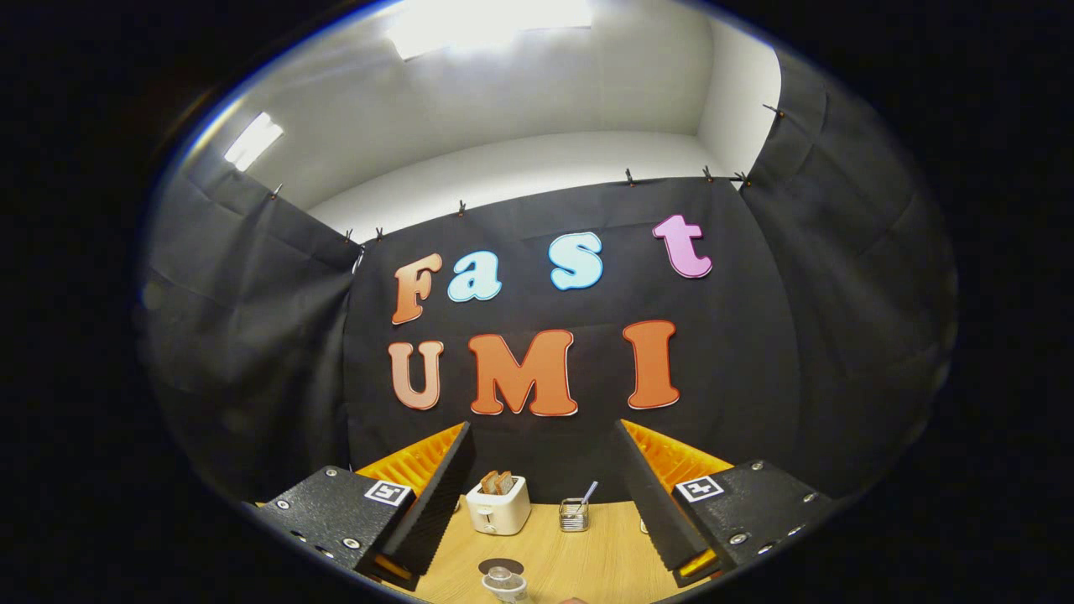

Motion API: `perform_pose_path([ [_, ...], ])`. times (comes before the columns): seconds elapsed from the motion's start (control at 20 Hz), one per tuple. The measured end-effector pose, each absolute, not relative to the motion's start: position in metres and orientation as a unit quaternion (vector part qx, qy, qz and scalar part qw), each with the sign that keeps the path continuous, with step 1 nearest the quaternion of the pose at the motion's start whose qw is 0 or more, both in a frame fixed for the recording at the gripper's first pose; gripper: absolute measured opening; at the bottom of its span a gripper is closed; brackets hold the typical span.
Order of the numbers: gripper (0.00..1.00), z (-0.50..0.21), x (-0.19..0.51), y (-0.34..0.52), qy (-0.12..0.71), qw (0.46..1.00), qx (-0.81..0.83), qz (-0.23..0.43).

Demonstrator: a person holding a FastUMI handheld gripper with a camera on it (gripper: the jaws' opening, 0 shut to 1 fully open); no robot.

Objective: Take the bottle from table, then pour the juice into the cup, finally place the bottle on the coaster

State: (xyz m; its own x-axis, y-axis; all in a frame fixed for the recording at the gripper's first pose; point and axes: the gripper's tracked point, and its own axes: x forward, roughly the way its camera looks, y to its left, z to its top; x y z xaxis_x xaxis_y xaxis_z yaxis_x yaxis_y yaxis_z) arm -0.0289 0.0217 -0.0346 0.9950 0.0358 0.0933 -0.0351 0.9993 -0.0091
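Gripper [545,495] fingers spread wide, holding nothing. Clear cup [504,582] at the desk's [604,545] near edge: judged light, easily tipped.

Black cloth wall [537,470], white ceiling [520,101], wooden table [587,554].

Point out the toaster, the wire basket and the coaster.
toaster [497,508]: gripper view, front face of its body.
wire basket [574,516]: gripper view, front mesh wall.
coaster [500,566]: gripper view, dark top surface behind the cup.
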Motion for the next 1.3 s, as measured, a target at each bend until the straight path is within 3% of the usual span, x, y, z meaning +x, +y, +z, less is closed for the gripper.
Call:
perform_pose_path([
  [0.35,0.99,-0.140,-0.043,0.052,-0.005,0.996,-0.054,0.075],
  [0.75,0.99,-0.259,-0.040,0.070,0.073,0.993,-0.027,0.093],
  [1.3,0.99,-0.362,-0.023,0.077,0.127,0.986,-0.025,0.106],
])
